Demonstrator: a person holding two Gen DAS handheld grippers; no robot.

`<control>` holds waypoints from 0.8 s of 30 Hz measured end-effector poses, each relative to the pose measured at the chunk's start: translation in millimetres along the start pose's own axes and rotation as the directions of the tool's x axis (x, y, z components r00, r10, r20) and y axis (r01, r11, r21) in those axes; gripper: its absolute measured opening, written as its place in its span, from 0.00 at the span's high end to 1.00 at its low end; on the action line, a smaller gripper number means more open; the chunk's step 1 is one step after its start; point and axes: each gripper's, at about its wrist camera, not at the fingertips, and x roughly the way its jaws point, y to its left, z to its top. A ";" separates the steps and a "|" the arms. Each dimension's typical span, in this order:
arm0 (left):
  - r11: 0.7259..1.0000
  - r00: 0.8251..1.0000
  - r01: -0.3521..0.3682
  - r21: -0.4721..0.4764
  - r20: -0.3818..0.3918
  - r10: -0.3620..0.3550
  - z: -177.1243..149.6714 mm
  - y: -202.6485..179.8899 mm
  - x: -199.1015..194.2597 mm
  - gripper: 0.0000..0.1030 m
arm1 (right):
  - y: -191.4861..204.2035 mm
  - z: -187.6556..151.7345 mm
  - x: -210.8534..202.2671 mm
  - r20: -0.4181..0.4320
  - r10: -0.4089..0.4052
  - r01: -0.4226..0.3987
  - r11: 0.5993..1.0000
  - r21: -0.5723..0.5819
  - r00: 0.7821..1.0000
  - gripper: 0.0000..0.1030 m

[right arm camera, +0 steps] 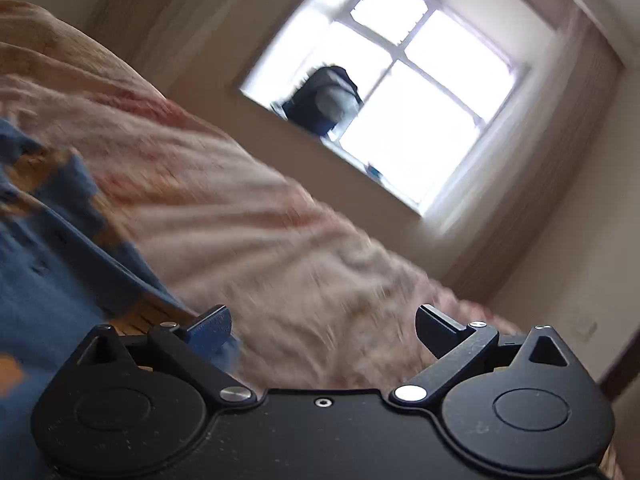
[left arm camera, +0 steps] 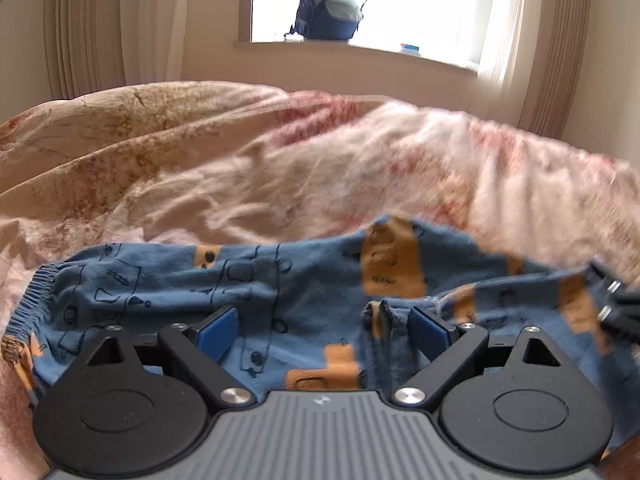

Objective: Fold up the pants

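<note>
Blue pants (left arm camera: 280, 272) with orange patches and black line drawings lie crumpled across the pink bed cover. Their elastic waistband (left arm camera: 36, 292) is at the left. My left gripper (left arm camera: 322, 320) hovers just over the middle of the pants, open, with cloth below its blue pads (left arm camera: 218, 332) and nothing pinched. A fold of hem stands near its right pad. In the right wrist view the pants (right arm camera: 48, 264) lie at the left, blurred. My right gripper (right arm camera: 323, 316) is open over the bed cover, beside the pants' edge, holding nothing.
The rumpled pink floral duvet (left arm camera: 280, 152) fills the bed beyond the pants. A dark backpack (left arm camera: 330, 8) sits on the window sill (left arm camera: 360, 54), with curtains (left arm camera: 88, 28) on both sides. A dark bolted piece (left arm camera: 618, 308) shows blurred at the right edge.
</note>
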 end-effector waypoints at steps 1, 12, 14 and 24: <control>1.000 0.999 0.030 -0.003 0.028 -0.030 -0.3 -0.3 -3.3 0.06 | 7.8 4.8 -10.0 0.037 0.028 -0.027 1.000 -0.014 0.999 0.01; 0.993 0.996 -0.081 0.090 -0.024 0.083 -7.1 -8.0 0.1 0.01 | 9.5 -14.2 -8.9 -0.113 -0.057 0.048 0.995 -0.084 0.992 0.04; 0.998 0.998 -0.040 0.047 -0.047 0.042 -5.1 -5.7 -9.7 0.00 | 0.9 -9.5 -31.8 -0.076 -0.034 0.028 0.997 -0.077 0.997 0.03; 0.970 0.990 -0.048 0.238 -0.117 0.078 -33.8 -32.7 -21.3 0.00 | 50.4 -26.4 -77.7 -0.085 0.131 -0.152 0.936 -0.318 0.988 0.01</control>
